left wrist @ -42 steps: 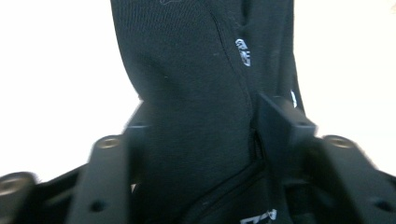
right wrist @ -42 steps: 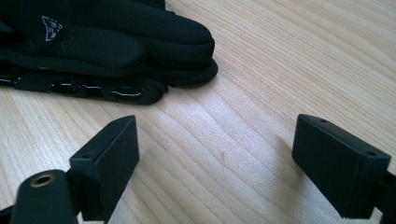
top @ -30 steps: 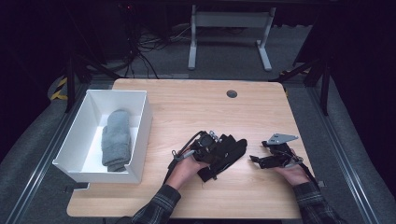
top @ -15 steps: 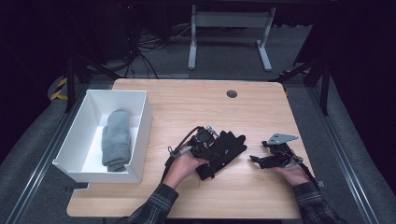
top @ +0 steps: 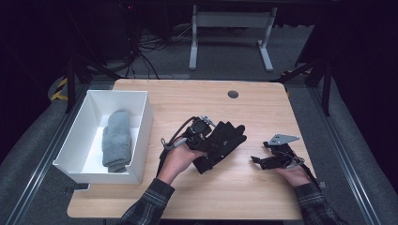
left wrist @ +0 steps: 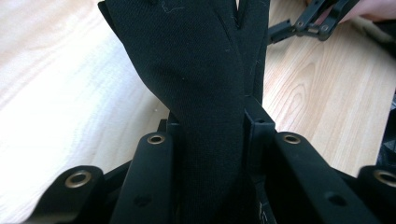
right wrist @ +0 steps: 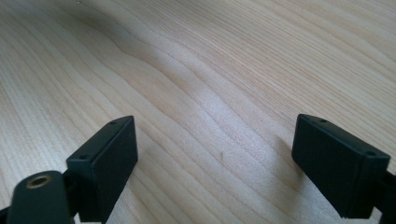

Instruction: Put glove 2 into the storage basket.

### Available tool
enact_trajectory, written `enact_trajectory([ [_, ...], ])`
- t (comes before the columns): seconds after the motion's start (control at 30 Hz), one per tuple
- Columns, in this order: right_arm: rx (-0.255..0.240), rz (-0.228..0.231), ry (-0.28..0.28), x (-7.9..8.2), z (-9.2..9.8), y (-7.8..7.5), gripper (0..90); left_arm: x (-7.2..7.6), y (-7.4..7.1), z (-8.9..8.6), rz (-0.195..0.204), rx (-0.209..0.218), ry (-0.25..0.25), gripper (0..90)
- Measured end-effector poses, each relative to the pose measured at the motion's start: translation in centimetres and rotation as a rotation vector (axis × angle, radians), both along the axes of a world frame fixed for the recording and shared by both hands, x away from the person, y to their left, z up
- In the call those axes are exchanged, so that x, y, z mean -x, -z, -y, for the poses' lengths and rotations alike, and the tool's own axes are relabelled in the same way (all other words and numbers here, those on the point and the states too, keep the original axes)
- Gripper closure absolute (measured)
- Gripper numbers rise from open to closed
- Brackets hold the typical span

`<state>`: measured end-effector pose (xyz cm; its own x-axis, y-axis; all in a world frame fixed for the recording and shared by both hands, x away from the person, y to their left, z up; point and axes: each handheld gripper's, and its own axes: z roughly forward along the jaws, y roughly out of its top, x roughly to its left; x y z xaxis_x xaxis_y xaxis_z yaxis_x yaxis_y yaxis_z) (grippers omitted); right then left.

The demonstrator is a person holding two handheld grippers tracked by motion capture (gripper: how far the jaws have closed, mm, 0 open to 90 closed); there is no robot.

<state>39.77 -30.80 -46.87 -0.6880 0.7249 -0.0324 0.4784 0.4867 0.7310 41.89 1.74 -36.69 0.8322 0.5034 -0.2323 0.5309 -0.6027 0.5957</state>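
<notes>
Since lifted: glove (top: 224, 143), left gripper (top: 206, 140).

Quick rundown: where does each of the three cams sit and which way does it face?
High view: above the person's side, looking forward and down on the table; both forearms, left gripper, right gripper, white bin.
Left gripper view: on the left gripper, looking along its jaws clamped on the black glove.
Right gripper view: on the right gripper, looking down at bare wood between open jaws.
Shared: the glove shows in the high and left gripper views.
</notes>
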Motion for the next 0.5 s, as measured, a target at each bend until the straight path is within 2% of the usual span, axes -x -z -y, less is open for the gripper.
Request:
enact_trajectory([
  [0.03, 0.000, 0.000, 0.000, 0.0, 0.0, 0.0, 14.7, 0.0, 0.0, 0.0, 0.000, 0.000, 0.000, 71.1],
  [0.3, 0.000, 0.000, 0.000, 0.0, 0.0, 0.0, 14.6, -0.3, -3.4, -2.3, 0.038, 0.000, -0.037, 71.1],
  [0.5, 0.000, 0.000, 0.000, 0.0, 0.0, 0.0, 14.7, -0.5, -5.3, -4.2, 0.059, 0.012, -0.070, 71.1],
])
